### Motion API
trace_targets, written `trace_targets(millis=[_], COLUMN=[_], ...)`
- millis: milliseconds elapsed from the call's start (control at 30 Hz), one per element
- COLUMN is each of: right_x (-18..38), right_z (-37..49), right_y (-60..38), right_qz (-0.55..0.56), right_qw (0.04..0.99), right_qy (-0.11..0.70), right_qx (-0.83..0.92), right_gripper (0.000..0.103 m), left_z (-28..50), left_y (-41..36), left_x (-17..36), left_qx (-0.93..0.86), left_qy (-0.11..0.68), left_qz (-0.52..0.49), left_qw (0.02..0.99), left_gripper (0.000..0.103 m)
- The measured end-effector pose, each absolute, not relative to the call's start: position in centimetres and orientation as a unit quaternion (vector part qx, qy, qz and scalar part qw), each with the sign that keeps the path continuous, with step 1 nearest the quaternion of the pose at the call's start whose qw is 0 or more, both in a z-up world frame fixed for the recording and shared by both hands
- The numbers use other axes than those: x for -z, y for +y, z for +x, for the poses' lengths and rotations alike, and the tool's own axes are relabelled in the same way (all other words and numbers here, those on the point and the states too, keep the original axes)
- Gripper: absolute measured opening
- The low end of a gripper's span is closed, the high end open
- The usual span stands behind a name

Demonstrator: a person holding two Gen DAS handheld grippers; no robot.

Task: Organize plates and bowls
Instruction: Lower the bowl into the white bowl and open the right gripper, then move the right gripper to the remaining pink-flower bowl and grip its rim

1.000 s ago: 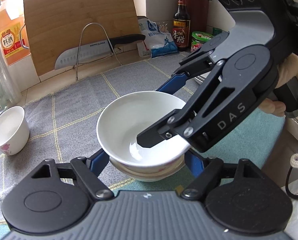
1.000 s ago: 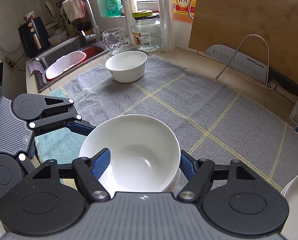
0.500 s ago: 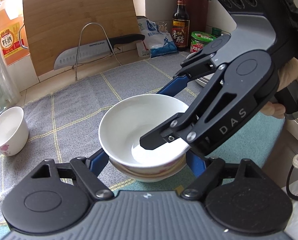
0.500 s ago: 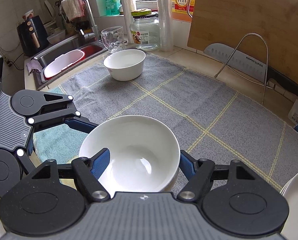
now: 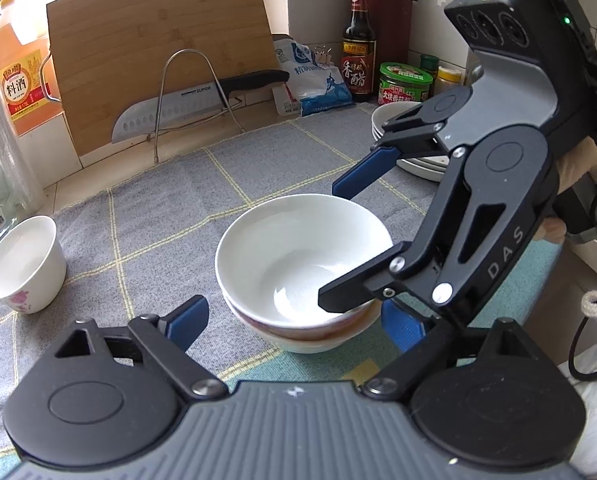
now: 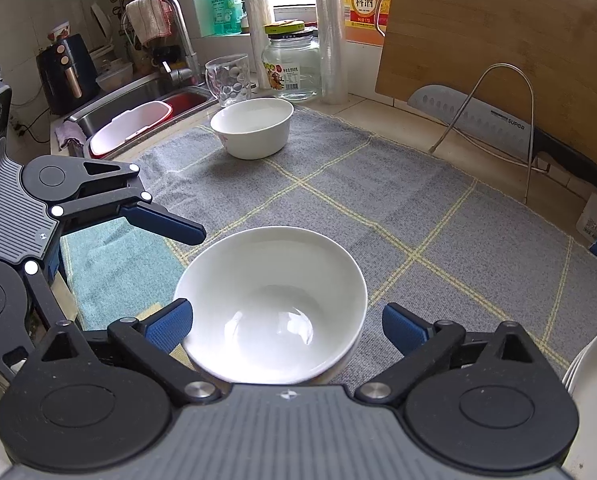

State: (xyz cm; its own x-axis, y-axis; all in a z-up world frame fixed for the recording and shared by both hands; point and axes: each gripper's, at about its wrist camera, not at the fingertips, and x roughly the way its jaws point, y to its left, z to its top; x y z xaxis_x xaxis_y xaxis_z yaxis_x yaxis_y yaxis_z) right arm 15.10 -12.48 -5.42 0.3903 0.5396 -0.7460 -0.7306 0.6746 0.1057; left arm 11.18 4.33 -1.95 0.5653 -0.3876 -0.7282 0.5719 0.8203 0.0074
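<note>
Two white bowls sit nested on the grey mat; the top bowl [image 5: 298, 248] [image 6: 270, 292] rests inside a lower bowl [image 5: 310, 338] with a brownish band. My left gripper [image 5: 294, 324] [image 6: 110, 248] straddles the stack from the near side. Its jaws are opening and the pads stand off the bowl walls. My right gripper [image 5: 354, 236] [image 6: 286, 328] straddles the top bowl from the right. Its jaws are opening too, and there is a gap at the right pad. A small flowered white bowl [image 5: 24, 264] [image 6: 252, 128] stands apart on the mat.
A stack of white plates [image 5: 394, 120] [image 6: 590, 356] sits at the mat's right end. A cutting board [image 5: 158, 48], a knife [image 5: 186, 108] on a wire rack, bottles and jars line the back wall. The sink [image 6: 138, 120] is beyond the small bowl. A teal cloth [image 6: 114, 264] lies under the stack's edge.
Both grippers have spread their jaws off the bowls, the right one much wider. The top bowl now sits settled in the lower bowl. Neither hand has shifted much.
</note>
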Motion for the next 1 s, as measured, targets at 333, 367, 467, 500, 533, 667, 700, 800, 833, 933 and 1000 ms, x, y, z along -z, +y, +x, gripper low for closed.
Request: trace_targets(millis=[333, 367, 467, 500, 533, 667, 700, 800, 833, 933, 1000], right_x=[5.3, 5.0, 4.6, 4.6, 4.4, 3.3, 3.0, 2.2, 1.9, 1.4, 1.0], right_z=[15.0, 15.1, 15.5, 15.7, 16.0, 16.8, 17.0, 17.9, 18.3, 19.6, 20.4], right_y=[-14.4, -14.6, -15.3, -15.4, -15.5, -14.0, -13.4, -11.1, -10.3, -7.7, -6.0], right_qz=[-0.093, -0.093, -0.092, -0.090, -0.089, -0.099, -0.102, -0.114, -0.117, -0.127, -0.131], right_qw=[0.844, 0.846, 0.855, 0.857, 0.858, 0.862, 0.863, 0.861, 0.860, 0.856, 0.854], right_qy=[0.390, 0.386, 0.382, 0.383, 0.383, 0.372, 0.369, 0.360, 0.359, 0.356, 0.355], right_qx=[-0.358, -0.355, -0.339, -0.333, -0.329, -0.329, -0.330, -0.340, -0.343, -0.354, -0.358], right_gripper=[0.103, 0.103, 0.103, 0.103, 0.103, 0.103, 0.103, 0.103, 0.103, 0.103, 0.103], left_z=[10.9, 11.0, 11.1, 11.2, 11.3, 12.2, 12.6, 13.8, 14.2, 15.5, 16.4], left_y=[6.5, 6.8, 7.8, 8.2, 8.6, 10.7, 11.3, 13.5, 14.2, 16.2, 17.5], left_x=[1.4, 1.4, 1.5, 1.6, 1.8, 2.4, 2.5, 2.9, 3.1, 3.6, 4.1], left_qx=[0.259, 0.254, 0.240, 0.235, 0.229, 0.191, 0.181, 0.142, 0.131, 0.101, 0.086], left_qy=[0.382, 0.382, 0.383, 0.383, 0.385, 0.385, 0.383, 0.374, 0.370, 0.362, 0.357], left_qz=[0.103, 0.102, 0.100, 0.099, 0.098, 0.100, 0.101, 0.101, 0.101, 0.105, 0.109], left_qw=[0.881, 0.883, 0.886, 0.888, 0.889, 0.897, 0.900, 0.911, 0.914, 0.921, 0.924], left_gripper=[0.093, 0.093, 0.093, 0.093, 0.093, 0.093, 0.093, 0.093, 0.093, 0.093, 0.093])
